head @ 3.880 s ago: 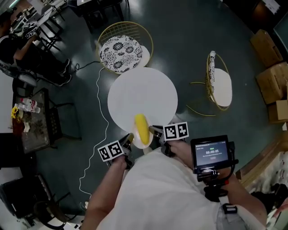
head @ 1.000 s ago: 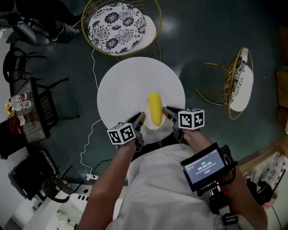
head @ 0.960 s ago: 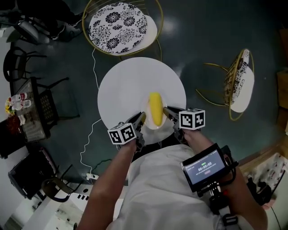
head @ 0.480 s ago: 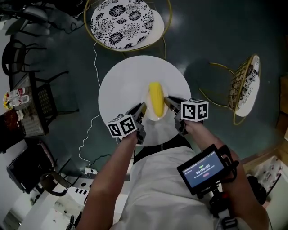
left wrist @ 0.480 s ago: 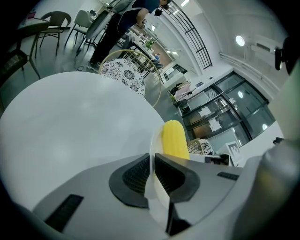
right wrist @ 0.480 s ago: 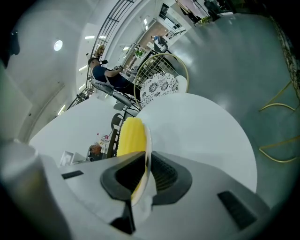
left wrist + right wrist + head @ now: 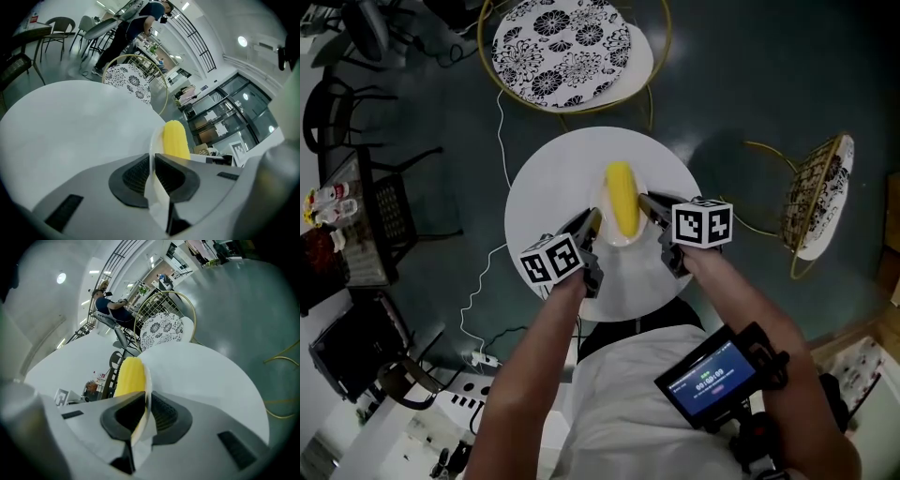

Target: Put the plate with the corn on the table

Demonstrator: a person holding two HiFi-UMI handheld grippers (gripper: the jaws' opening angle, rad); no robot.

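Observation:
A small white plate [image 7: 623, 236] carries a yellow corn cob [image 7: 621, 198] over the round white table [image 7: 553, 187]. My left gripper [image 7: 592, 222] is shut on the plate's left rim [image 7: 152, 140]. My right gripper [image 7: 645, 204] is shut on its right rim [image 7: 147, 380]. In both gripper views the rim runs edge-on between the ribbed pads, with the corn [image 7: 175, 139] [image 7: 127, 376] beyond. The plate hangs over the table's middle, tilted or level I cannot tell; whether it touches the tabletop is unclear.
A gold wire chair with a black-and-white patterned cushion [image 7: 562, 45] stands just past the table. A second gold chair [image 7: 817, 197] is at the right. A white cable [image 7: 492, 225] trails across the dark floor at left. A dark side table [image 7: 356, 225] stands at far left.
Both grippers have carried the plate with the corn forward, from the table's near edge to over its middle. Their grip on the rim is unchanged.

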